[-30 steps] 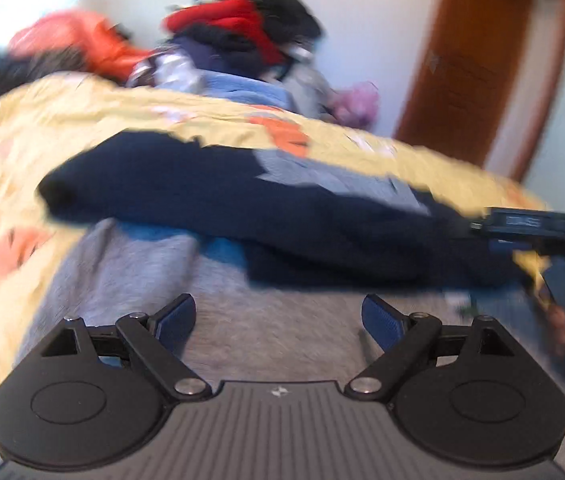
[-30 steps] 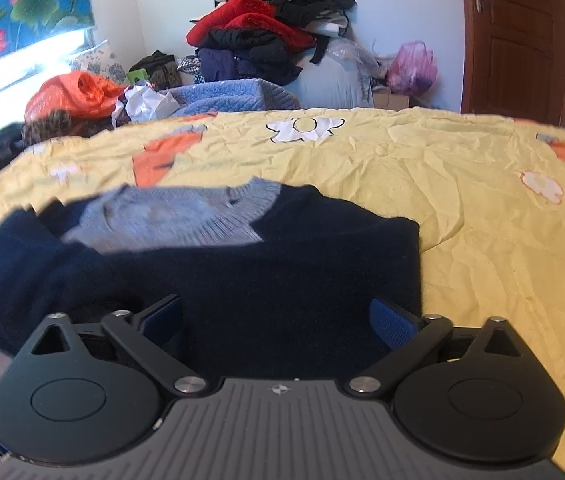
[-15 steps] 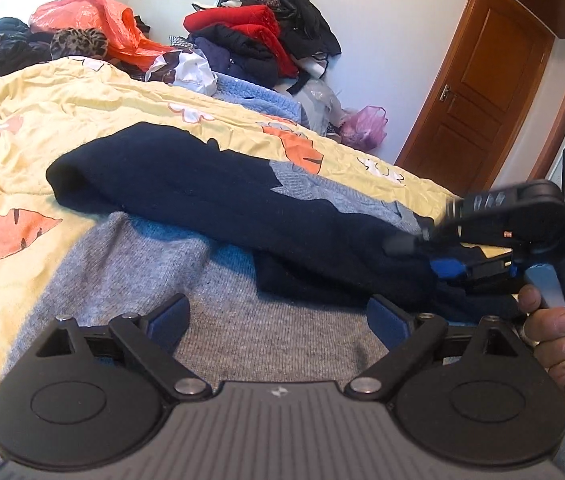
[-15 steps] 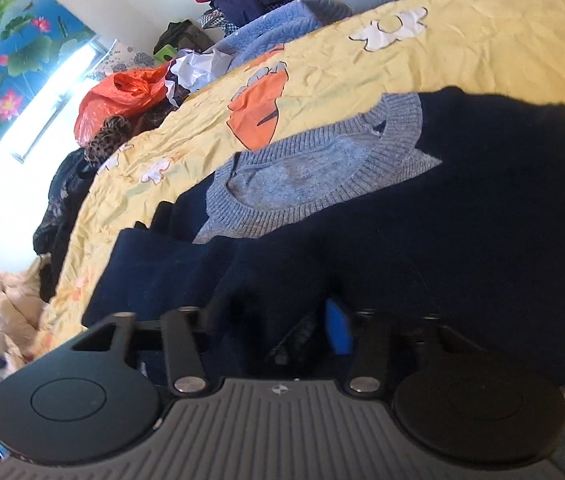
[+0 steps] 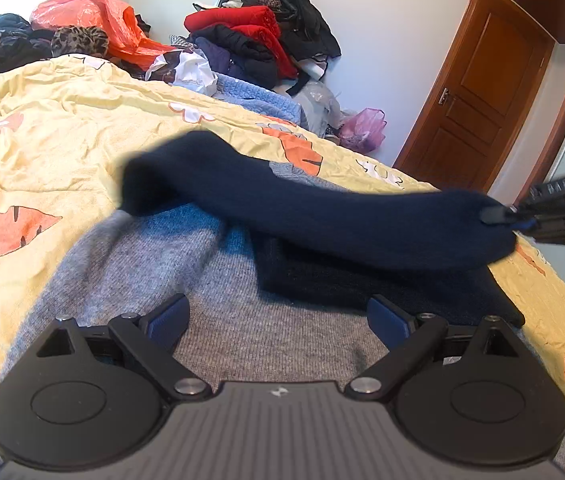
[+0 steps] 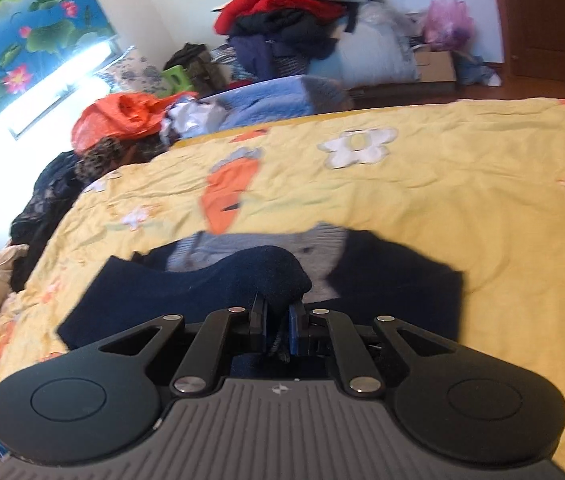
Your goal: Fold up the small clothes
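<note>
Right claw pinches the navy sleeve, lifted across the sweater mid-bed. Only the left-wrist view shows the left claw spread over the grey hem.

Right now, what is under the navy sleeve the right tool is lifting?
Under the navy sleeve held by the right tool lie the sweater's navy body and grey hem. The yellow quilt beneath is covered there.

Right gripper jaws pinch the navy sweater's sleeve.
</note>
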A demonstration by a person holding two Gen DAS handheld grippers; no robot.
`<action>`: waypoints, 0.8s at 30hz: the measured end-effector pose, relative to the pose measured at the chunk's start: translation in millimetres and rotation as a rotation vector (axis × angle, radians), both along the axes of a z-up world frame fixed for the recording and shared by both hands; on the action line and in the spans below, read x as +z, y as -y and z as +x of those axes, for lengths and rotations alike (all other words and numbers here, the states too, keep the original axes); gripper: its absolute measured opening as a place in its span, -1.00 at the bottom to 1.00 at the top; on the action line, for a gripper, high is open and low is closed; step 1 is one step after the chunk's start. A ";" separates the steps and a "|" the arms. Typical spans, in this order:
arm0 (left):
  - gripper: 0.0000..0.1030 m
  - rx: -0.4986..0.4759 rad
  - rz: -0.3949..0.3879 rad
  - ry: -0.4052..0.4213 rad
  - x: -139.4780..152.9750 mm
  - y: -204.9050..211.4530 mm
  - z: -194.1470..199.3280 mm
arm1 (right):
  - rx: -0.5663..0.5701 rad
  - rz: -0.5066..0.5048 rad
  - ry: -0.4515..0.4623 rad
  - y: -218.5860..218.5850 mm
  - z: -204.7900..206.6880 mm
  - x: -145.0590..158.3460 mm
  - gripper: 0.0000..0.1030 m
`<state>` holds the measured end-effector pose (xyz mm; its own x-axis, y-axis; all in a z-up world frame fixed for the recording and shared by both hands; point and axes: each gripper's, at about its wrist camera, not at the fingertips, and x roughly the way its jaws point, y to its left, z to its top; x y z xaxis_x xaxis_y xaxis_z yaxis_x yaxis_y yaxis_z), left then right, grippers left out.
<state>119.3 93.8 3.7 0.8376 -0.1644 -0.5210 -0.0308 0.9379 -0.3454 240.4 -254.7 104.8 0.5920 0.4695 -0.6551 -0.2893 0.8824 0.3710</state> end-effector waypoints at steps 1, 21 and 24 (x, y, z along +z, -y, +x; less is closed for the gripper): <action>0.87 0.000 0.000 0.000 0.0 0.0 0.0 | -0.025 -0.007 0.000 11.5 1.0 -1.1 -0.64; 0.88 0.067 0.082 0.092 48.2 -22.1 20.4 | -0.193 0.079 -0.003 75.6 -12.1 -35.2 0.15; 0.88 0.130 0.015 0.031 59.1 -53.4 68.7 | -0.147 0.099 0.015 68.4 -15.7 -31.2 0.15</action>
<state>188.0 147.2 62.8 0.8670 -0.0455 -0.4963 -0.1421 0.9319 -0.3337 224.8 -323.1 73.6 0.6685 0.4386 -0.6006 -0.1656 0.8751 0.4548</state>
